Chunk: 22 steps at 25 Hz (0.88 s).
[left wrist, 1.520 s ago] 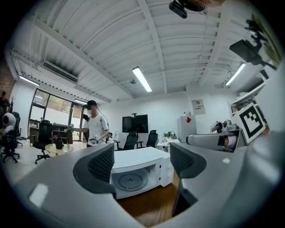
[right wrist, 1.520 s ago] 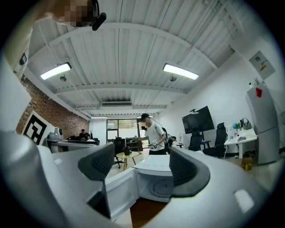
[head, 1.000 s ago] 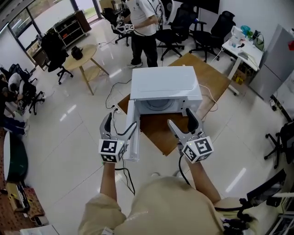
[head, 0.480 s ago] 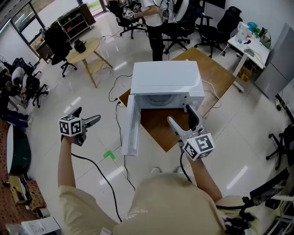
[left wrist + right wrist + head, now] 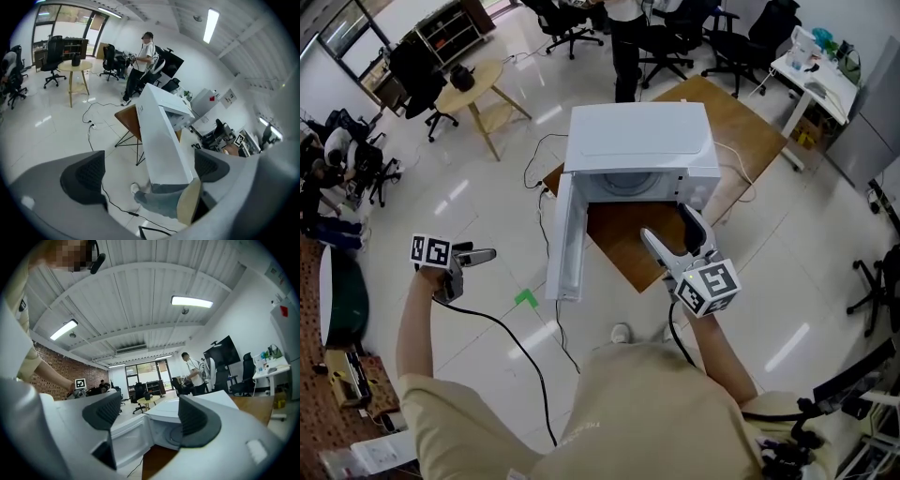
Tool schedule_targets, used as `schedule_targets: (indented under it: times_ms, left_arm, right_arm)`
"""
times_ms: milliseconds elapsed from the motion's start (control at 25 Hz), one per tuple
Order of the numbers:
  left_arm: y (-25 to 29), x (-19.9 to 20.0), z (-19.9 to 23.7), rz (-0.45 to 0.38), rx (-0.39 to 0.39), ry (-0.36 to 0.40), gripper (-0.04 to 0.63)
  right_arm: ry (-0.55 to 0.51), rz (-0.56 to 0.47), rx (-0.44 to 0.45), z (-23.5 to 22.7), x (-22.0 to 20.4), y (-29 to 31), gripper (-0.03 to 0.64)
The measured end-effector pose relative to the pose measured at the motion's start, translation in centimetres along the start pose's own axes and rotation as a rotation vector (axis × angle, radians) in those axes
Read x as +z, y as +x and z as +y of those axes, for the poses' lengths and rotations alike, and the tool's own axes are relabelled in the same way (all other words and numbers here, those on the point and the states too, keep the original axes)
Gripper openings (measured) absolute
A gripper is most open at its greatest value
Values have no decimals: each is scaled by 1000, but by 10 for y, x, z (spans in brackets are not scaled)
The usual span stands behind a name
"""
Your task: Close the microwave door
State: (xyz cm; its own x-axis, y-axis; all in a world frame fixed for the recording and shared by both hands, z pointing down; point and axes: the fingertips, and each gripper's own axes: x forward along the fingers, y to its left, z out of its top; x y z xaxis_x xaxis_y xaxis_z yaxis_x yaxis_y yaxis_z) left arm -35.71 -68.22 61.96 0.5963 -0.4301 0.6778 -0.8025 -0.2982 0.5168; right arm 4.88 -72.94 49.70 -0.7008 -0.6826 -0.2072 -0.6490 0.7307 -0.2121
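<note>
The white microwave (image 5: pixel 637 141) stands on a wooden table (image 5: pixel 741 159). Its door (image 5: pixel 566 239) is swung wide open to the left, edge-on toward me. My left gripper (image 5: pixel 473 262) hangs over the floor well left of the door, not touching it. Its jaws have just been opening and now stand wide with nothing between them. In the left gripper view (image 5: pixel 147 173) the door's outer face (image 5: pixel 161 131) fills the middle. My right gripper (image 5: pixel 667 227) is open and empty in front of the cavity. The right gripper view (image 5: pixel 150 416) looks at the cavity (image 5: pixel 171 437) and the door's inner side (image 5: pixel 126 446).
A black cable (image 5: pixel 516 347) runs across the floor from my left gripper, past a green mark (image 5: pixel 525 298). A person (image 5: pixel 623 23) stands behind the microwave among office chairs. A round wooden table (image 5: pixel 478 84) is at the back left, a white desk (image 5: pixel 811 66) at the back right.
My left gripper has left the door's front edge and swung out to the left and lower, its jaws wider. The right gripper has edged toward the cavity. The door stays open.
</note>
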Motion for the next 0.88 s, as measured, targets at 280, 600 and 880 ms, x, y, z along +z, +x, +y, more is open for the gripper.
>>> schedule_targets:
  times_ms: [280,600,880]
  left_arm:
    - [46,-27,-25,111,-114,-27,592]
    - [126,-64,-66,184,-284,-111,496]
    - [153,-74,-68,181,-300,-123,303]
  right_arm:
    - [45,47,6,4,6,6,373]
    - [65,39,-23,-10,14,-3,373]
    - [75,35,-13,-11,12,-8,373]
